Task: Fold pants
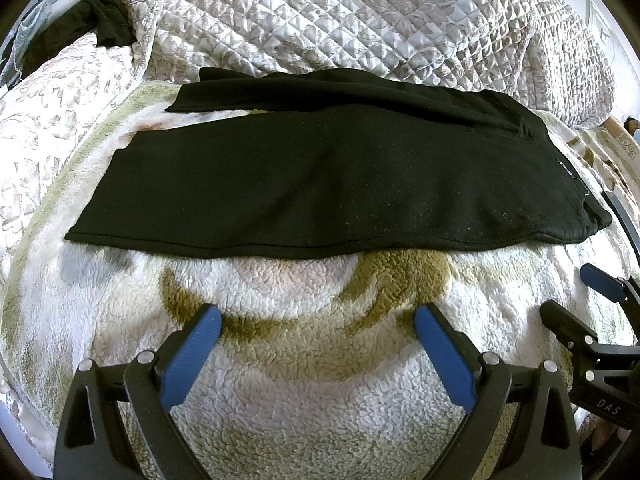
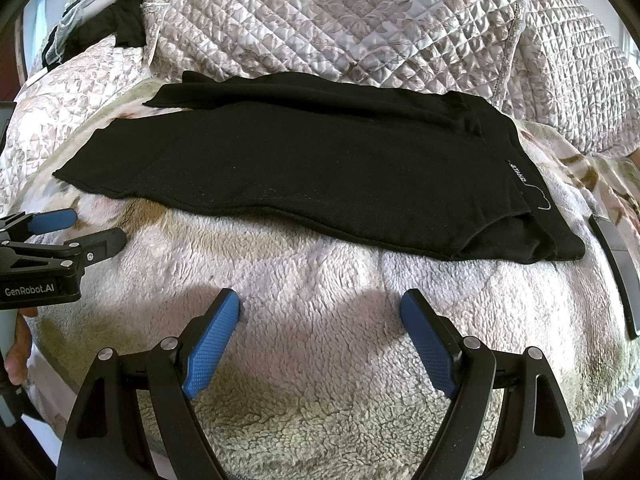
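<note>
While the black pants (image 1: 320,172) lie flat on the fluffy blanket (image 1: 304,360), both grippers hover over the blanket with nothing in them. The pants are the thing to look from here. They are stretched out long from side to side, with one leg laid partly over the other. The waist end is at the right, where a small white label (image 2: 520,174) shows on the cloth. The leg ends are at the left.

The left gripper (image 1: 318,320) is on the near side of the pants, close to the long near edge but not touching it. Its two blue pads (image 1: 192,356) are spread wide apart, so it is open and grips nothing. The right gripper (image 2: 320,308) is also on the near side of the pants, close to the near edge and apart from it. Its blue pads (image 2: 212,344) are spread wide too, and nothing is between them.

In the right wrist view, the left gripper shows at the left side, near the leg ends of the pants. A bit of a hand (image 2: 18,344) holds its handle.

Behind the pants, on the far side, a quilted bedspread (image 1: 360,12) is piled up high. Past the leg ends, far off at the back left, some dark clothes (image 1: 104,20) lie in a heap.
</note>
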Demonstrator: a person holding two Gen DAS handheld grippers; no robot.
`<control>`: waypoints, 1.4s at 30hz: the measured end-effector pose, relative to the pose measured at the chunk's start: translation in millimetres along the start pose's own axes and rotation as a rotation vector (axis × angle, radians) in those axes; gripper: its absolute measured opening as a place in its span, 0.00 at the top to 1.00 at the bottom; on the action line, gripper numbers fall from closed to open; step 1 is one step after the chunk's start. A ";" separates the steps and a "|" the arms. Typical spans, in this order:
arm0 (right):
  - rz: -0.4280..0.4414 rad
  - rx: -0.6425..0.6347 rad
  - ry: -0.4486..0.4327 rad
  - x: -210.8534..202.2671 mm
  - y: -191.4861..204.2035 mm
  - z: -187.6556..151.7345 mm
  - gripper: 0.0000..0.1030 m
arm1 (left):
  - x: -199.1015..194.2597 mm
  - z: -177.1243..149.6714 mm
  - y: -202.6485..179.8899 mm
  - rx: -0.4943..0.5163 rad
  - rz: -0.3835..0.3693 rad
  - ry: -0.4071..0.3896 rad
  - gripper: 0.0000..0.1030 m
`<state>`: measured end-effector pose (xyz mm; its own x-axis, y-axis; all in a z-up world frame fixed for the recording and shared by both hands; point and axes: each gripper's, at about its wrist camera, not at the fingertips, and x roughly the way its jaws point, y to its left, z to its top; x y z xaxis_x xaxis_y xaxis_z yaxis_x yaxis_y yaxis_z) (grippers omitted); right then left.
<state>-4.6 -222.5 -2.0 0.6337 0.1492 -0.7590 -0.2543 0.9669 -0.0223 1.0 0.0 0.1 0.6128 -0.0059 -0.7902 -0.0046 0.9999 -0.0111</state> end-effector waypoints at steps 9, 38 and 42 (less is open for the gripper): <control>0.000 0.000 -0.001 -0.2 0.3 -0.1 0.20 | 0.0 0.0 0.0 0.000 0.000 0.000 0.04; -0.002 -0.002 -0.001 0.5 0.7 -0.2 0.20 | 1.6 0.2 1.3 0.002 0.001 -0.001 0.04; -0.001 -0.002 0.001 0.6 0.8 0.4 0.20 | -0.3 -3.2 3.0 0.004 0.003 -0.012 0.03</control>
<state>-4.2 -221.6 -2.2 0.6335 0.1478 -0.7595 -0.2551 0.9666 -0.0247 -1.7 3.0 -1.6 0.6223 -0.0031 -0.7827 -0.0031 1.0000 -0.0064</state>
